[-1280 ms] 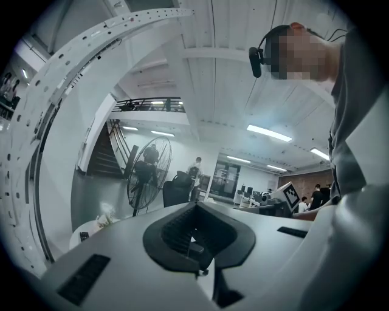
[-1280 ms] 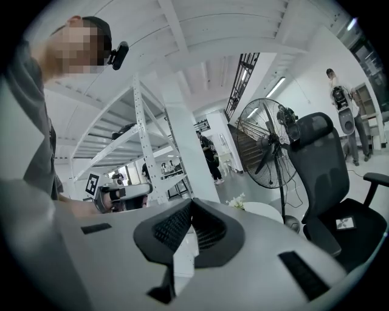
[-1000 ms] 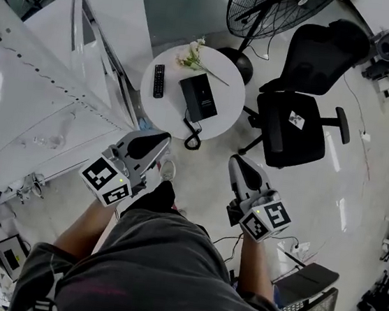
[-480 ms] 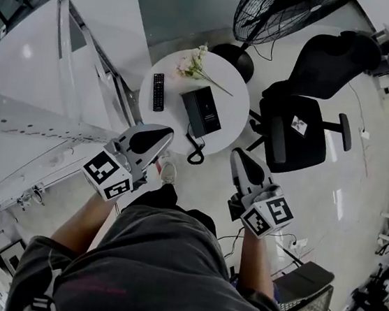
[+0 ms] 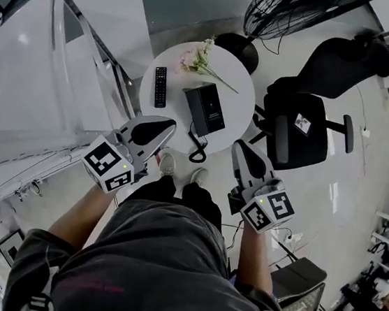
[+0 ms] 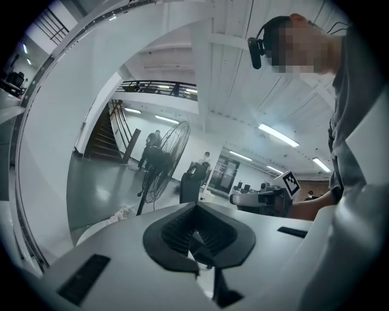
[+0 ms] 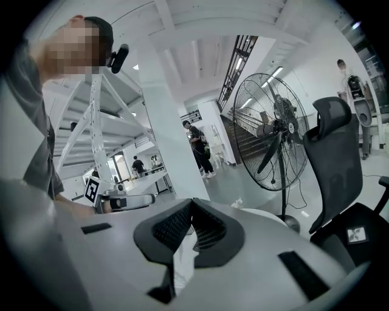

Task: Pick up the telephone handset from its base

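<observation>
A black telephone (image 5: 205, 108) lies on a small round white table (image 5: 237, 104), its handset resting on the base and its coiled cord (image 5: 196, 144) hanging over the near rim. My left gripper (image 5: 158, 127) is held short of the table's near left edge, shut and empty. My right gripper (image 5: 240, 150) hovers off the table's near right edge, also shut with nothing in it. In the left gripper view the jaws (image 6: 196, 206) meet at the tips; the right gripper view shows the same (image 7: 193, 203). Neither gripper touches the telephone.
A black remote (image 5: 160, 86) and a sprig of flowers (image 5: 199, 59) also lie on the table. A black office chair (image 5: 303, 126) stands to its right, a pedestal fan (image 5: 289, 11) behind it. White stair framing (image 5: 62, 86) runs along the left.
The person has stepped toward the table, so it and the telephone now sit closer to both grippers. Both grippers stay shut and empty.
</observation>
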Motion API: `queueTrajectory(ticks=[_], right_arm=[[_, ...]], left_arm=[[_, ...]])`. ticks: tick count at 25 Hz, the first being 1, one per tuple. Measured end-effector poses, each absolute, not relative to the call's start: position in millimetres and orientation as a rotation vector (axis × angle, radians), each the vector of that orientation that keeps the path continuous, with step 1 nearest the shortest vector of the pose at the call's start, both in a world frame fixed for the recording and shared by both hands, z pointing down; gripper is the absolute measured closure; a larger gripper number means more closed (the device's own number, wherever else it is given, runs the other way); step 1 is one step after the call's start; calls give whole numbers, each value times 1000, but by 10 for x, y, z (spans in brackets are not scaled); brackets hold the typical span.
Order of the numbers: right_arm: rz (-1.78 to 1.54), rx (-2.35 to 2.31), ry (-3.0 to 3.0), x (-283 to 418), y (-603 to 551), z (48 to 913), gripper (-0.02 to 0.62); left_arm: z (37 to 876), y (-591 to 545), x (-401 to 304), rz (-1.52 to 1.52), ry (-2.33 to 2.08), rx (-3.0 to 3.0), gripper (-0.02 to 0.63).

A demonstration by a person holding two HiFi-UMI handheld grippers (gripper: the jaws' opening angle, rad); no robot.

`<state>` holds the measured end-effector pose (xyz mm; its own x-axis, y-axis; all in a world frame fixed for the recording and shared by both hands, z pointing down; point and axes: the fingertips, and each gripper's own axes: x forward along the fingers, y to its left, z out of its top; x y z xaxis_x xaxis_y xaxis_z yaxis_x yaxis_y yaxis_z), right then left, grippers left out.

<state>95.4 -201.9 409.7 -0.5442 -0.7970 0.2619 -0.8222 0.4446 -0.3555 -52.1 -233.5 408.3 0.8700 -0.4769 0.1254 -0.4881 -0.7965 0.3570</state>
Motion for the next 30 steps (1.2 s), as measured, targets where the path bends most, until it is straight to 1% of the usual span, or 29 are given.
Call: queueTrajectory(ticks=[10, 18, 30], right_arm=[[754, 1377, -2612, 1066, -2342, 4367, 583], [792, 1168, -2636, 1273, -2612, 4644, 583], [846, 873, -2642, 1520, -2902, 5233, 583]], left_arm=[[4514, -2576, -371, 79, -800, 2553, 592], [5134, -2749, -217, 133, -981, 2419, 592], [6078, -2798, -101, 41, -1166, 2085, 592]])
